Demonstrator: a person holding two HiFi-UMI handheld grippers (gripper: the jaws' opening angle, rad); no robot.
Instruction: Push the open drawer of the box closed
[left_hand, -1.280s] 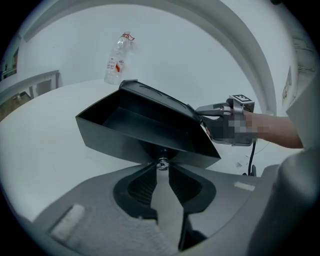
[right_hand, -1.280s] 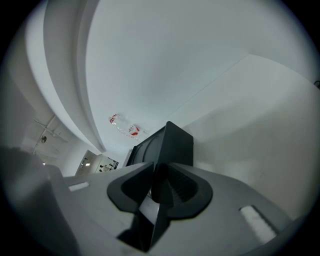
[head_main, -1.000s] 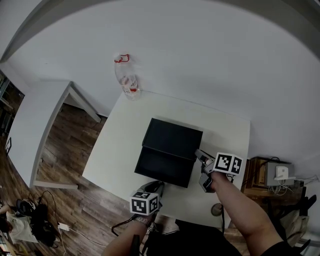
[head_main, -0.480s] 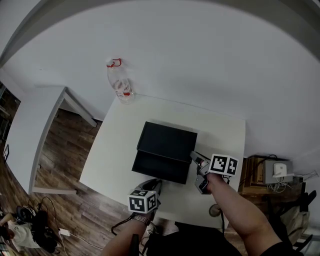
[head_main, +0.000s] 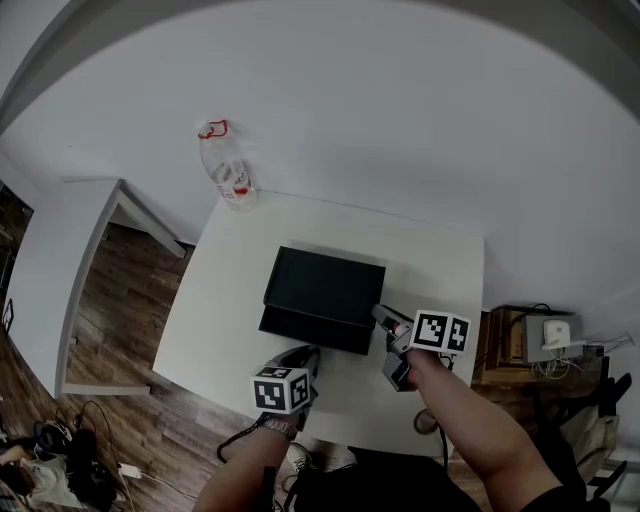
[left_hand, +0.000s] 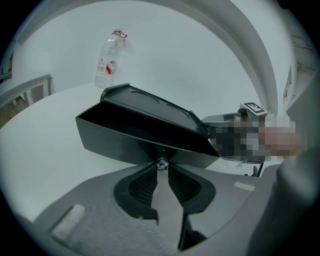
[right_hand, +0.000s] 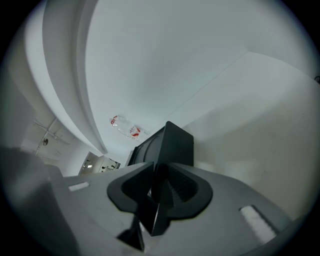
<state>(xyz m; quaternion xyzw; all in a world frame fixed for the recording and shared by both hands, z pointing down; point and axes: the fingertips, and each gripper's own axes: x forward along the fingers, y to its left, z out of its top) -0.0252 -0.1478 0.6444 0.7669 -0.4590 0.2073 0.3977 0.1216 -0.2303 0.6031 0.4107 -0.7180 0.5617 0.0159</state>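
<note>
A black box (head_main: 325, 285) lies mid-table, its drawer (head_main: 308, 328) sticking out a little toward me. In the left gripper view the drawer (left_hand: 115, 137) is still a hand's width open under the box's lid. My left gripper (head_main: 303, 360) is at the drawer's front, jaws nearly together, tips (left_hand: 161, 166) closed on its small shiny knob. My right gripper (head_main: 384, 322) rests against the box's near right corner, jaws shut with nothing seen between them; the box (right_hand: 169, 145) rises just past its tips (right_hand: 159, 172).
A plastic bottle (head_main: 228, 175) with a red cap stands at the table's (head_main: 230, 300) far left corner by the white wall. A small cabinet (head_main: 520, 350) with devices stands right of the table. Wooden floor lies left.
The left gripper has moved forward against the drawer front, and the drawer has slid further into the box. The right gripper stayed at the box's corner.
</note>
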